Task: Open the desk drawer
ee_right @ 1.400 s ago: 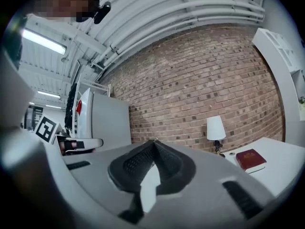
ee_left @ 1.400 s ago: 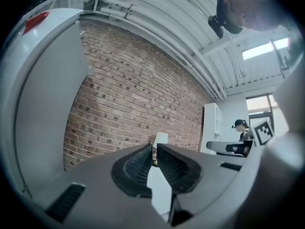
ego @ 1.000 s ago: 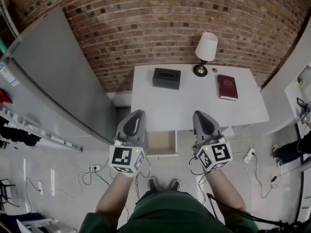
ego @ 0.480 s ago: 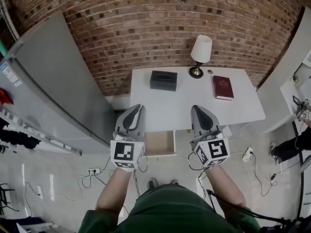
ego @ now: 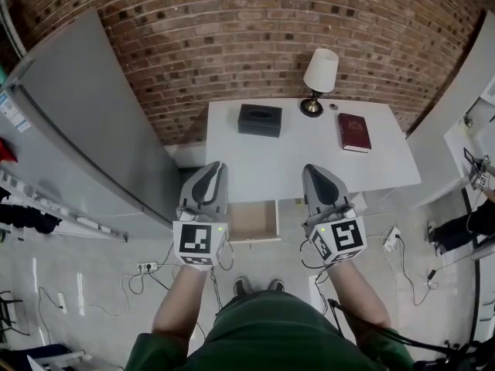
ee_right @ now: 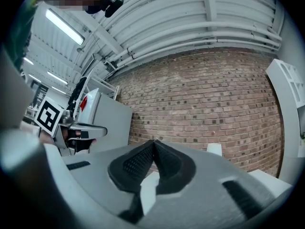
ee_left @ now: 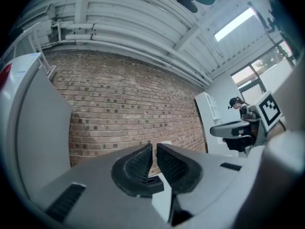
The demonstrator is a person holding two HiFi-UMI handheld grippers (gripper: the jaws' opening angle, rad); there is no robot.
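Little has shifted since a moment ago: your grippers hold the same low stance and the desk drawer [ego: 254, 221] remains pulled out.

Nearest you, your left gripper [ego: 211, 167] sits at 11 o'clock, its jaws drawn all but together with only a thin slit between them and nothing in it. Your right gripper [ego: 314, 169], at 1 o'clock, has its pads meeting at the tips, also empty.

Between the two, at 12 o'clock, the drawer juts from the front edge of the white desk [ego: 263, 165]. Farther back on the desk, a black box [ego: 259, 120] lies at 11 o'clock, a red book [ego: 354, 132] at 2 o'clock and a lamp [ego: 319, 79] at 1 o'clock, against the brick wall [ego: 263, 29].
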